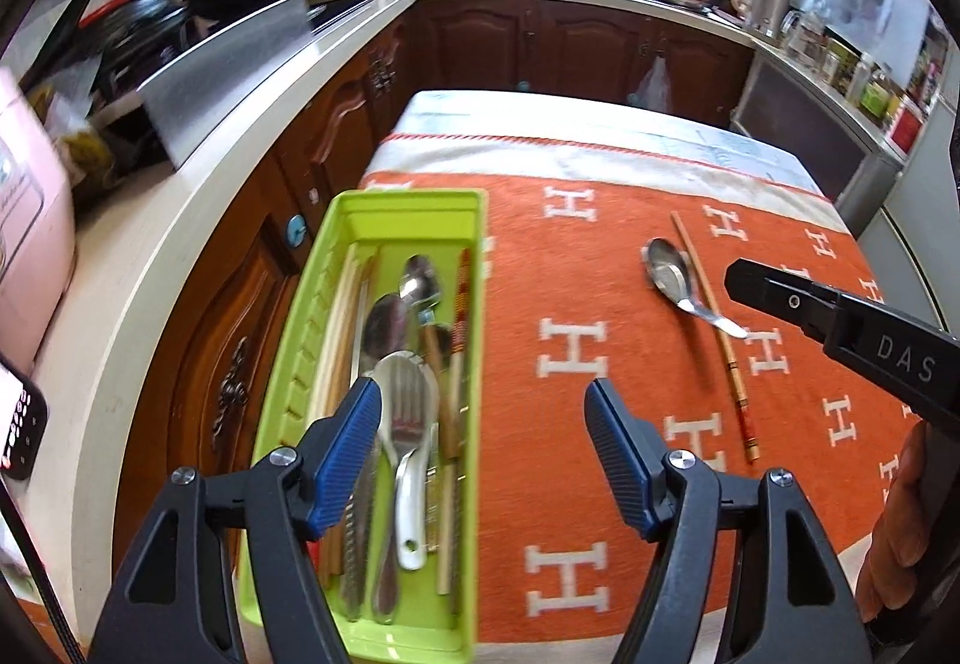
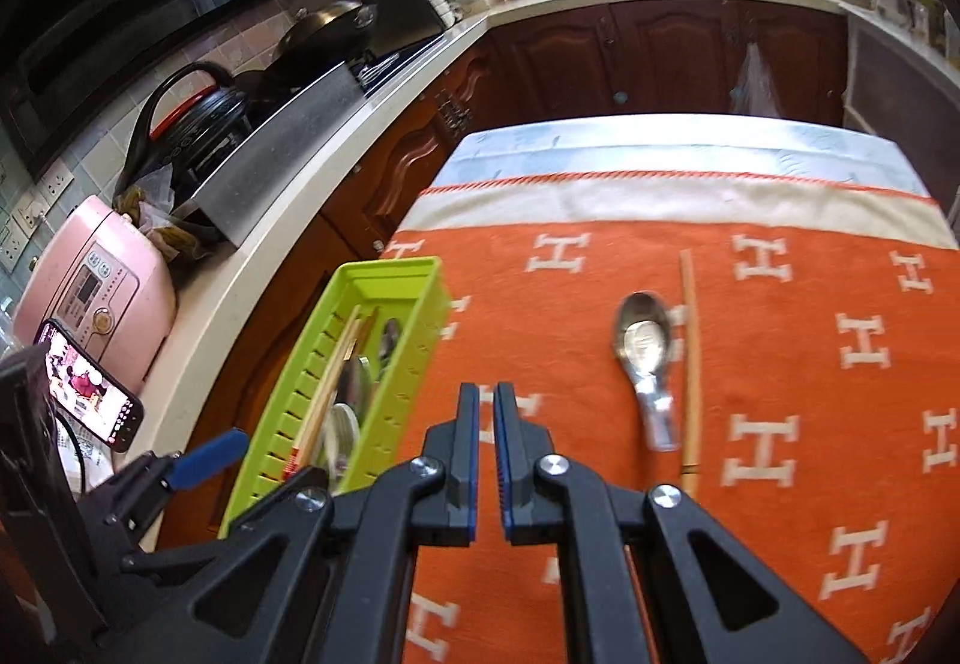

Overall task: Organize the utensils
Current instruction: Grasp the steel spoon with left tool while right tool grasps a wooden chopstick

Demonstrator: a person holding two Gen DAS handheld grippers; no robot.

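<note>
At the left edge of the orange cloth [image 1: 600, 268] stands a green tray [image 1: 288, 424] that holds spoons, a fork and chopsticks. The left gripper [image 1: 483, 424] hangs above the tray's right side, its jaws wide and empty. Further right, a metal spoon [image 2: 645, 358] lies just beside one chopstick [image 2: 691, 370] on the cloth. The right gripper [image 2: 487, 418] is nearly closed, holding nothing.

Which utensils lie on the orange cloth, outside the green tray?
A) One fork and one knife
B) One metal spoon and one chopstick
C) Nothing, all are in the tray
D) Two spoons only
B: on the orange cloth, to the right of the green tray, lie a single metal spoon and one wooden chopstick side by side; the other utensils are inside the tray.
</note>
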